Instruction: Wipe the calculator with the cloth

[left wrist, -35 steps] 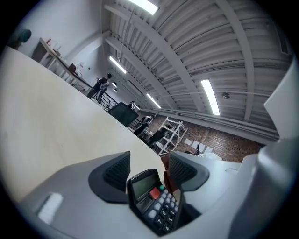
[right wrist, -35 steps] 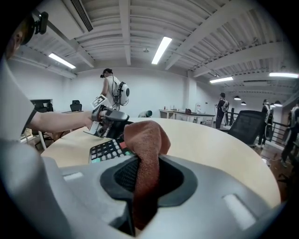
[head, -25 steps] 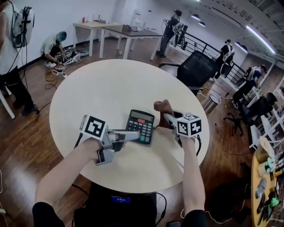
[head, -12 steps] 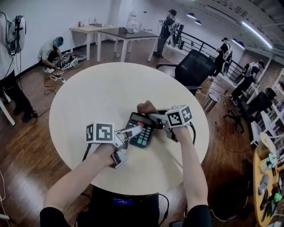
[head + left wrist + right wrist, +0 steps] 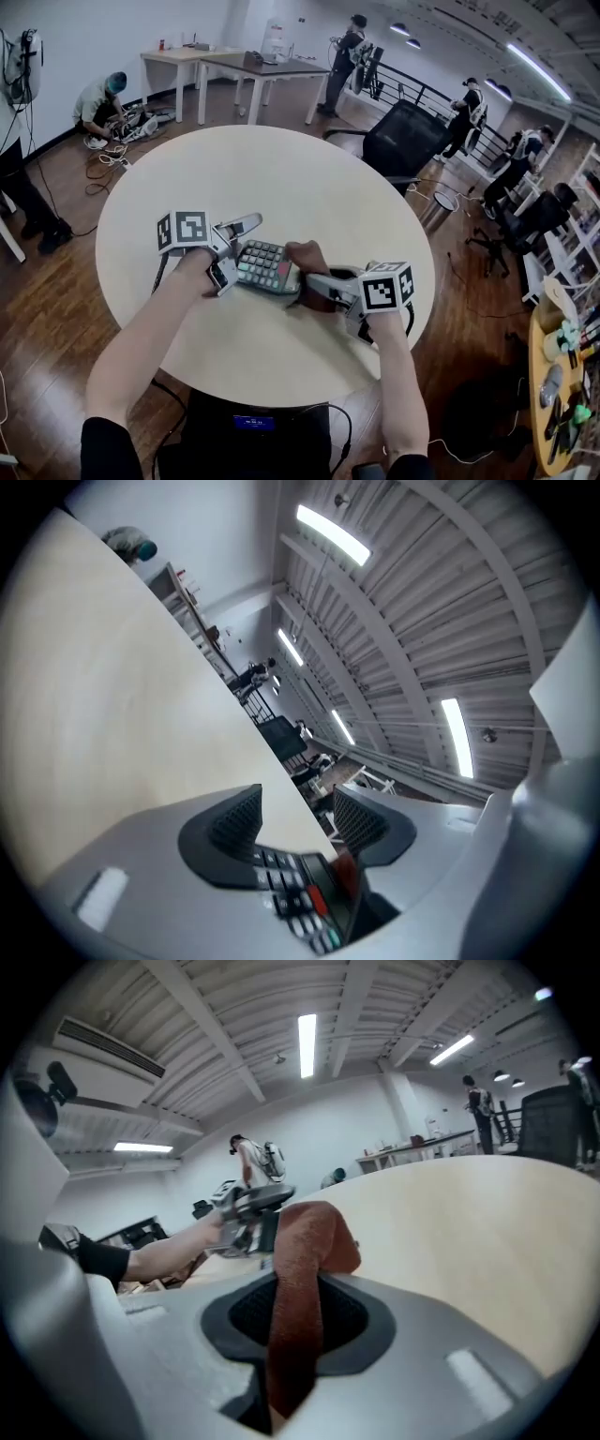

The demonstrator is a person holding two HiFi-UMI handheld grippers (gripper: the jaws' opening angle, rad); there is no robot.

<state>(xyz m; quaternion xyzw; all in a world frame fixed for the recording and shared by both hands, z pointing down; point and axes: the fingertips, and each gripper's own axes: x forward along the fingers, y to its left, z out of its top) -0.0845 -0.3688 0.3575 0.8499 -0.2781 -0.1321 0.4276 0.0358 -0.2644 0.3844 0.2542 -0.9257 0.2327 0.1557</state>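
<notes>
The brown cloth [image 5: 305, 255] is clamped narrowly in the right gripper [image 5: 296, 1314] and is pressed against one end of the calculator [image 5: 265, 265]. The calculator is gripped, tilted, between the widely spread jaws of the left gripper [image 5: 295, 825], over the near part of the round table [image 5: 281, 178]. Farther off, a black chair [image 5: 409, 141] and desks [image 5: 234, 64] are seen.

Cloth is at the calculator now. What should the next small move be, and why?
Likely sweep the right gripper, shut on the cloth, across the calculator toward the left gripper. The cloth sits at only one end, the keys lie uncovered, and the left jaws grip the other end, steadying it.
</notes>
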